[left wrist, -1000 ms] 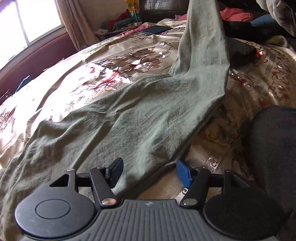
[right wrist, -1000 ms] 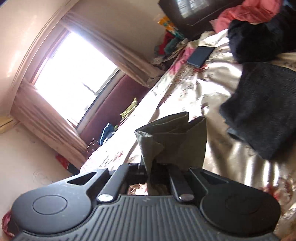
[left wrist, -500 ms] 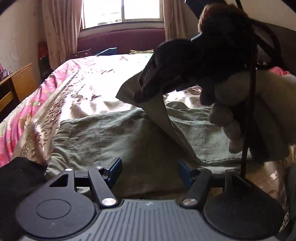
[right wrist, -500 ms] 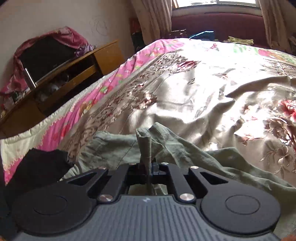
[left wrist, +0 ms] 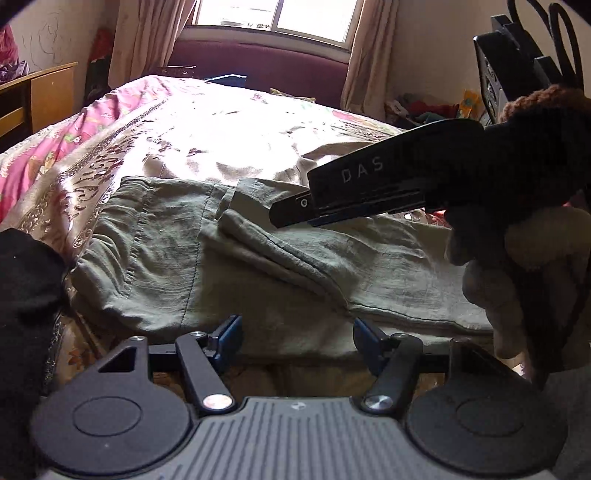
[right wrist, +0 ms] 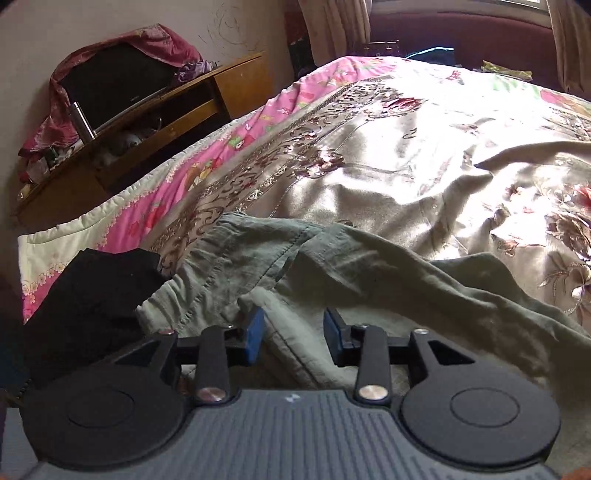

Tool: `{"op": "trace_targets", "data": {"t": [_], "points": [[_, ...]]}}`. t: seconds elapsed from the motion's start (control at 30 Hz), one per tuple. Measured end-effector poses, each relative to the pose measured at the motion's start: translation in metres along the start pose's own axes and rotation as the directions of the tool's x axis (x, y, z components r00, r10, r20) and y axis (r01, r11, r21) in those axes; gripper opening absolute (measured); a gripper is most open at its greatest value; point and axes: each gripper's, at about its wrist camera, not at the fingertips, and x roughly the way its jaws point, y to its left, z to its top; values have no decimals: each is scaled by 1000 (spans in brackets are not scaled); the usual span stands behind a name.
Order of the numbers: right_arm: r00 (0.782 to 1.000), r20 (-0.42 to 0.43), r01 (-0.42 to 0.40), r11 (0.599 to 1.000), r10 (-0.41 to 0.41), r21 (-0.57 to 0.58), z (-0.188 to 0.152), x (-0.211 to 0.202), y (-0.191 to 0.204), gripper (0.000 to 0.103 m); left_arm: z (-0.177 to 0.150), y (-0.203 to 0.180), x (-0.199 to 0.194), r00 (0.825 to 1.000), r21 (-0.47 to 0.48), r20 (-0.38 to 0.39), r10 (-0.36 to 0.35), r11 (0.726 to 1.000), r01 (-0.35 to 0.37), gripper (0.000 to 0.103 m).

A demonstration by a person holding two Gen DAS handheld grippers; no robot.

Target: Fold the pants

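Note:
The green pants (left wrist: 229,258) lie on the floral bedspread (left wrist: 221,129), with the leg end doubled back over the waist part. My left gripper (left wrist: 297,334) is open just short of the near edge of the cloth, with nothing between its blue pads. My right gripper (right wrist: 293,332) sits low over the folded-back leg (right wrist: 369,273); its jaws are opening, and a ridge of the green cloth lies loose between the pads. In the left wrist view its black body (left wrist: 388,177) hangs over the pants, held by a hand (left wrist: 517,258).
A black garment (right wrist: 85,295) lies at the bed's near left corner, touching the waist end of the pants. A wooden desk (right wrist: 147,122) with a covered screen stands left of the bed. A window (left wrist: 277,18) with curtains is beyond the far end.
The right gripper swung the leg end across, lowered it onto the waist part, and its jaws have parted off the cloth. The left gripper rolled level and stayed open.

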Motion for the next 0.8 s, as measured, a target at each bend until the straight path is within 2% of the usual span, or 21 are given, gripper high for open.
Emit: {"op": "trace_targets", "data": {"t": [0.1,0.23,0.33,0.4,0.5,0.57,0.63,0.7,0.8], "points": [[1000,4,25,999,-24,-25,12,3,-4,37,6,-2,9,1000,-11,-12,16,1000,-16,78],[999,-44,-3,999,1,-39,32,22,-7,37,19,1,18,1000,-61,-7,8,998,-8,78],[992,-113,-59,997,53,-57,41,37,-4,37,27,5,27,1000,-117,-11,10,993,-11,78],[987,-130,-109,992,99,-72,40,40,-1,37,30,6,33,999,-149,-30,35,988,-40,78],[967,-200,-182,977,158,-110,36,45,8,39,28,5,33,997,-168,-57,57,984,-65,78],[959,-241,-196,965,151,-174,29,49,18,44,24,2,30,996,-152,-67,60,986,-70,78],[960,-256,-177,957,116,-229,23,57,25,44,21,0,24,995,-128,-72,68,989,-77,78],[958,-272,-160,959,94,-234,19,65,27,44,19,-1,20,995,-114,-73,69,990,-78,79],[950,-294,-176,956,102,-237,13,69,34,44,16,-1,16,995,-105,-75,73,991,-81,79]]}}
